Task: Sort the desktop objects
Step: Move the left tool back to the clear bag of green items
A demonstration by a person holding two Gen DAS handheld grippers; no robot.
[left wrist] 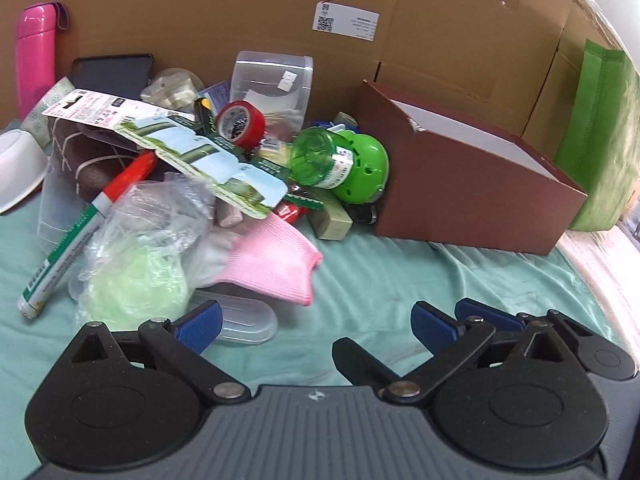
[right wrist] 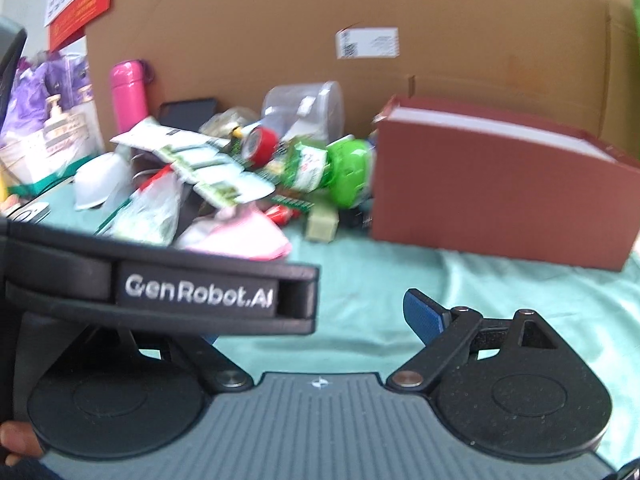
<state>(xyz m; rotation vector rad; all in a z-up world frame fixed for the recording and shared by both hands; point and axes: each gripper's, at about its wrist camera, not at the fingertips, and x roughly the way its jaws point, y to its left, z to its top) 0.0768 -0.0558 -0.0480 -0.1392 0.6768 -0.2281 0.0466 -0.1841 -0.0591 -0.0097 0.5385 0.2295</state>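
A pile of desktop objects lies on the teal cloth (left wrist: 372, 276): a red tape roll (left wrist: 240, 123), a green bottle with dome cap (left wrist: 340, 168), a pink glove (left wrist: 276, 264), a red-capped marker (left wrist: 80, 232), a printed card pack (left wrist: 168, 148) and a clear plastic case (left wrist: 240, 320). A brown box (left wrist: 472, 184) stands open to the right of the pile. My left gripper (left wrist: 316, 320) is open and empty, low over the cloth in front of the pile. My right gripper (right wrist: 312, 316) is open and empty; the left gripper's body (right wrist: 160, 280) hides its left finger.
A large cardboard box (left wrist: 280, 12) forms the back wall. A pink flask (left wrist: 34, 56) and a white bowl (left wrist: 16, 168) sit at the left. A green bag (left wrist: 600, 132) stands at the right. A clear tub (left wrist: 272, 84) stands behind the pile.
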